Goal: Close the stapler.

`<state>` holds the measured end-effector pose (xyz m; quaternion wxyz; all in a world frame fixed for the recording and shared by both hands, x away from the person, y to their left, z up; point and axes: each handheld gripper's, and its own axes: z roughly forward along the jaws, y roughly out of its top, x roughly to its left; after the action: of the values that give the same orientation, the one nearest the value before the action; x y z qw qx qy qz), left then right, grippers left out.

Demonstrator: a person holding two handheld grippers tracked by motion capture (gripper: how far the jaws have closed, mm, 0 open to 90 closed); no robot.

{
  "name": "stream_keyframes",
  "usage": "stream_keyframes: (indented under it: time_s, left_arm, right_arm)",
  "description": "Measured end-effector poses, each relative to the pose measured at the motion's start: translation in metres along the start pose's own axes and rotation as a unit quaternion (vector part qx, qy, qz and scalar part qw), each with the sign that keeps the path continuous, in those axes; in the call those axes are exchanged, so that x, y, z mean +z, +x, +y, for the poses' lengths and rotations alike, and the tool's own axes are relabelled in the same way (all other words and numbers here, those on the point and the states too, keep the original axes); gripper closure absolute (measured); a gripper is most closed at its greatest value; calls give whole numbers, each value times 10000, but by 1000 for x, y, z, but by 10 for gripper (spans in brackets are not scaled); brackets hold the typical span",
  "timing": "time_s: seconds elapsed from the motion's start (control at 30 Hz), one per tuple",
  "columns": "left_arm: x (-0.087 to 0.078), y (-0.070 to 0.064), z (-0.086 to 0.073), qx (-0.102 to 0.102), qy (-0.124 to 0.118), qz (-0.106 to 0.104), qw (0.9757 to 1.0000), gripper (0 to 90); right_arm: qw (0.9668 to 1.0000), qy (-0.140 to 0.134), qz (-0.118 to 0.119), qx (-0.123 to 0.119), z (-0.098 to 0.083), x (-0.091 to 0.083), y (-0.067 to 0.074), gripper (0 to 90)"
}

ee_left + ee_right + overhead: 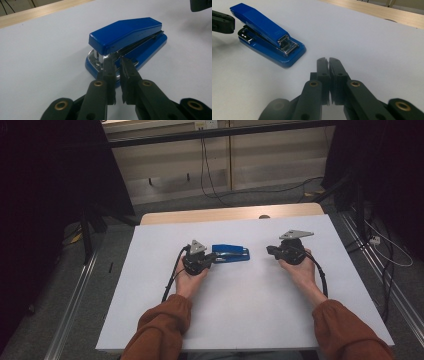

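Note:
A blue stapler (231,253) lies flat on the white table top (250,310), a little left of centre. My left gripper (216,256) points at its hinged end from the left. In the left gripper view the jaws (117,61) stand a narrow slit apart right at the stapler (125,35), with nothing between them. My right gripper (270,250) rests to the right of the stapler, a short way off it, pointing left. In the right gripper view it (328,60) is shut and empty, with the stapler (262,27) ahead at the left.
A wooden table edge (230,214) runs along the far side of the white top. Cables (207,175) hang at the back wall. Metal rails (75,295) run along the floor on both sides. A person's hands and orange sleeves (160,325) come in from the bottom.

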<state>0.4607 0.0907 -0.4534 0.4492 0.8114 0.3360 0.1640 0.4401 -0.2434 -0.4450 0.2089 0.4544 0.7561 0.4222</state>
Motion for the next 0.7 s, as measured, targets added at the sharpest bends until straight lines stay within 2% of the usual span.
stream_keyframes:
  time_s: [0.07,0.3,0.4,0.47,0.53,0.6,0.7]
  left_arm:
    - [-1,1,0,30,-28,67,10000,804]
    - [-6,5,-1,-125,-140,56,9998,706]
    - [-8,7,-1,-135,-166,123,9997,643]
    - [-10,8,-1,-158,-177,195,9995,534]
    - [-11,8,-1,-267,-208,331,9989,408]
    - [-13,9,0,-282,-198,432,9985,302]
    - [-16,11,1,-221,-223,512,9982,201]
  right_arm:
    - [10000,-4,13,2,0,1,0,860]
    - [10000,-28,17,34,0,1,0,806]
    - [10000,-29,16,52,0,1,0,743]
    - [10000,-30,-5,35,0,1,0,699]
    - [10000,-54,-35,50,1,1,1,591]
    - [9999,-55,-124,50,2,0,3,559]
    - [9998,-146,-122,50,3,0,3,438]
